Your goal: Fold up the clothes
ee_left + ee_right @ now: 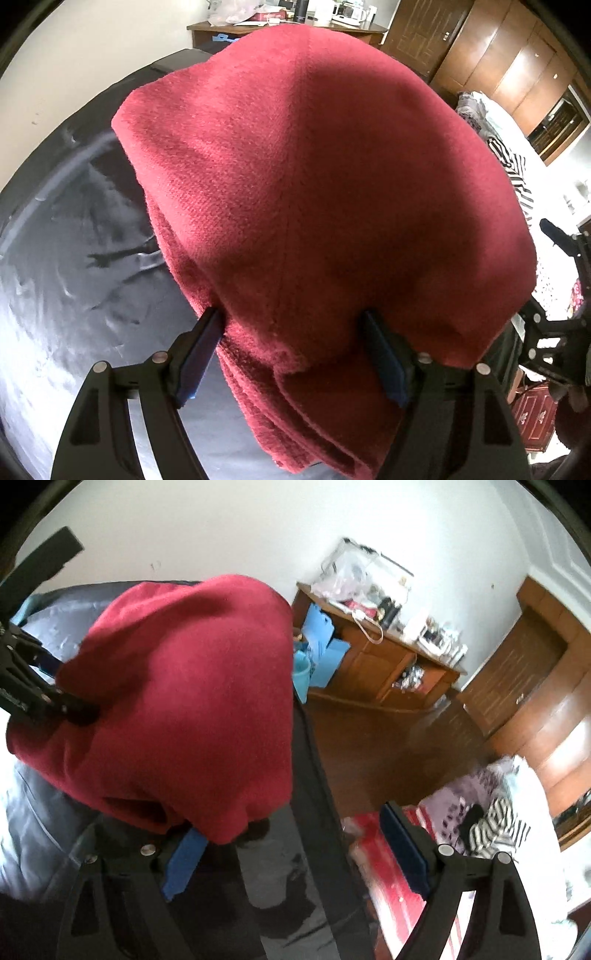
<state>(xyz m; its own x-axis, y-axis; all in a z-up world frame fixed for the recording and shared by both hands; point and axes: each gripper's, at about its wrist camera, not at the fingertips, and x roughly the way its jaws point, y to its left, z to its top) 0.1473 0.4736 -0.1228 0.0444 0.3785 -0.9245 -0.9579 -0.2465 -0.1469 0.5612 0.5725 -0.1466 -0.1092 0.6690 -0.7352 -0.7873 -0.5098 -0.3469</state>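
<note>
You are holding the left tongs [291,325] apart astride the folded red cloth [314,184]; the right tongs [291,823] are gaping too, cloth overlapping their left pad. Closing off-centre risks dragging the layers askew.

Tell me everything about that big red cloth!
The red cloth looks soft and fuzzy, like fleece or towelling. It is folded into several layers, whose edges show at its near end, and lies in a bundle on a shiny dark grey sheet. The left tongs straddle its near edge with jaws wide.
</note>
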